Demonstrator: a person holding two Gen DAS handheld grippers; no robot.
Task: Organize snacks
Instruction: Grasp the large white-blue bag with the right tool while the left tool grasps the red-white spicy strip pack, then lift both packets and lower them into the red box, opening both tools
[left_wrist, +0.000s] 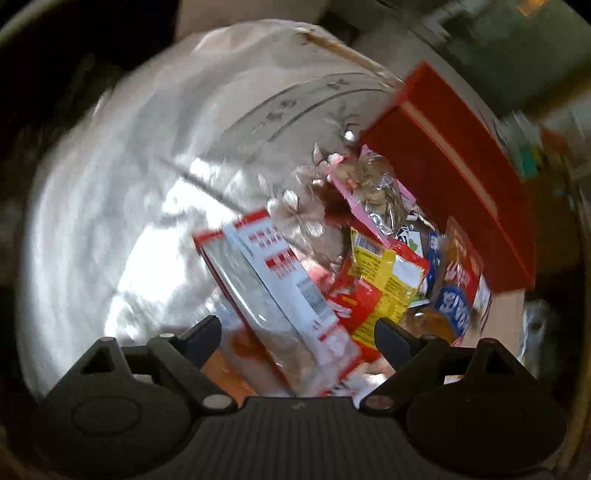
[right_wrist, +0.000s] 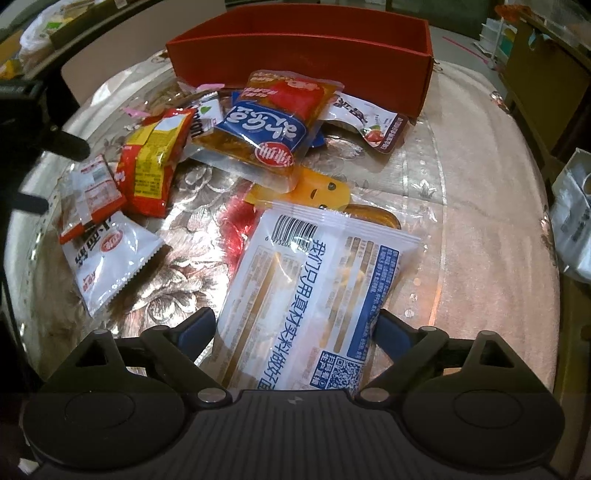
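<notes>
One red box (right_wrist: 299, 66) and about nine snack packets (right_wrist: 314, 302).

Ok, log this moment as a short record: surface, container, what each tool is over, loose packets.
surface: table with a floral cover
container: red box at the far edge, no packets visible inside
right tool: open, astride a white and blue packet
left tool: open, over a red and white packet, picture blurred
loose packets: a pile in front of the box, including a yellow and red packet
</notes>
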